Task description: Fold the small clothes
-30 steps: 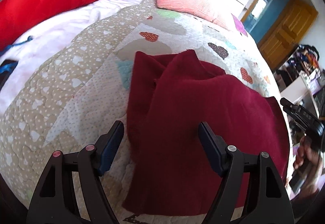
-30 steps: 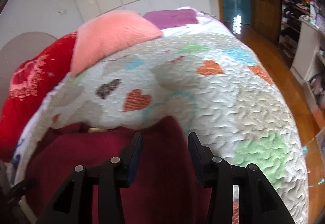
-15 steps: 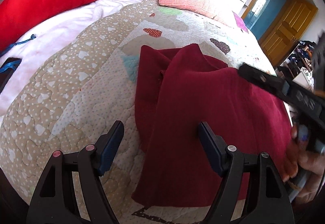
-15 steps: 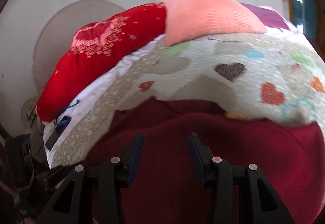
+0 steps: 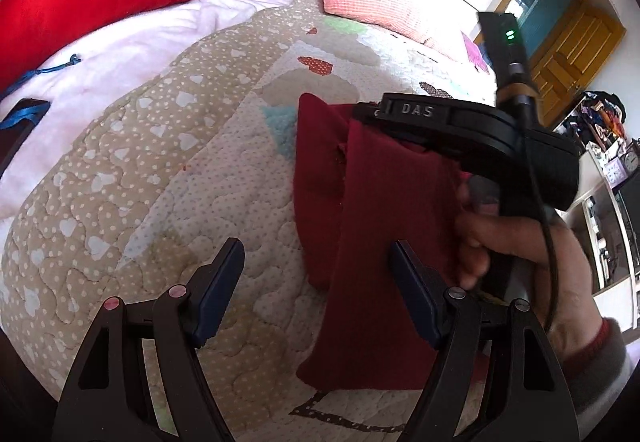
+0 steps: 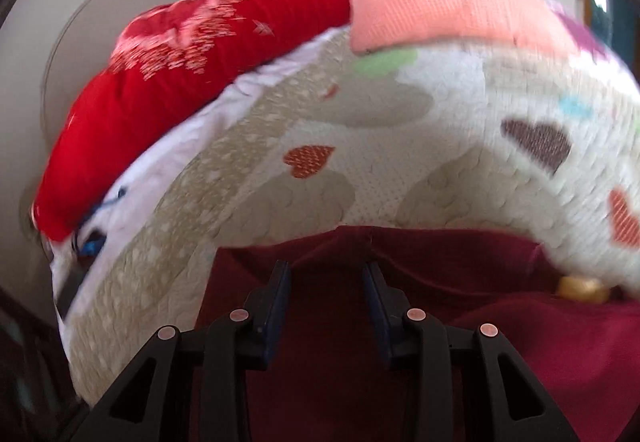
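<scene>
Right tongs (image 6: 326,306), jaws just narrowed but not yet pinching, have swung across the maroon garment (image 5: 384,242) toward its far edge; left tongs (image 5: 316,282) hover wide open.

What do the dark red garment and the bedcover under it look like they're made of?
The dark red garment looks like a soft matte knit or fleece: it drapes in limp folds without shine, though the weave is too fine to tell. The bedcover looks like quilted cotton, padded: stitched wavy lines puff its surface, with printed dots and heart patches.
</scene>
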